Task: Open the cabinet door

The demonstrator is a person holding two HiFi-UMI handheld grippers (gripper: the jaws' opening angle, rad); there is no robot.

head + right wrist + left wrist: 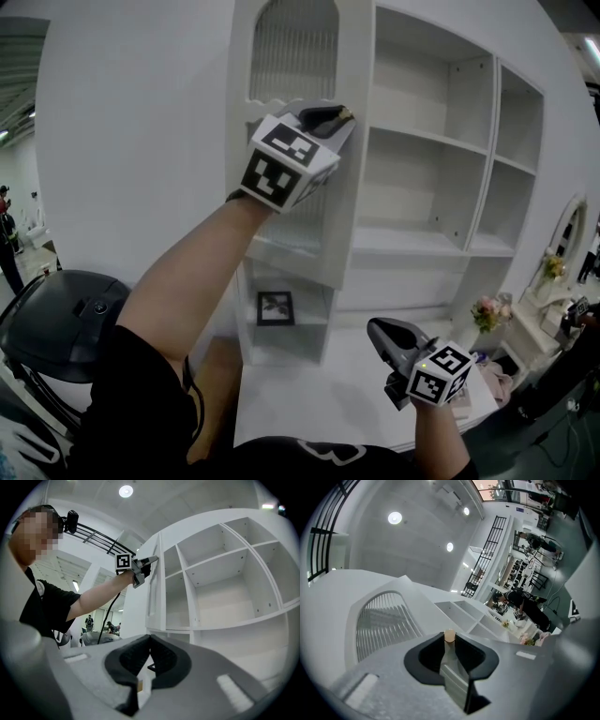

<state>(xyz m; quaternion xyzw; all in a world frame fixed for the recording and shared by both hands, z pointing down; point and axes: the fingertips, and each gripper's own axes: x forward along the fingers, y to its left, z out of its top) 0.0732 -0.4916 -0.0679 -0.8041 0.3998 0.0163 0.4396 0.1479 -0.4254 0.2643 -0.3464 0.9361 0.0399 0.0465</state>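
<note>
- Plainly, the cabinet door [295, 56], the one with the arched ribbed panel, is already off its frame. In the right gripper view it shows nearly edge-on, standing out from the front of the cabinet [431, 141].
- The left gripper [330, 117] is raised to the door's free edge. Its jaws are clamped on the small pale knob [449, 635], which shows right between the tips in the left gripper view.
- The right gripper [380, 336] hangs low in front of the cabinet's base, well apart from the door. Its jaws are pressed together tip to tip with nothing between them, so it takes no part in the pull.
- The open shelves beside the door are bare. Below the door, a lower compartment holds a small picture frame [275, 307].
- Done, as I judge it: the knob is gripped, the door is unlatched and it is swung some way open.
- Left, as I judge it: perhaps a little more swing, since I cannot tell from these views how far the hinge goes. After that, the left jaws have to let go of the knob and draw clear.
- The space behind the door itself is hidden by the door and the arm, so what it uncovers cannot be told.
</note>
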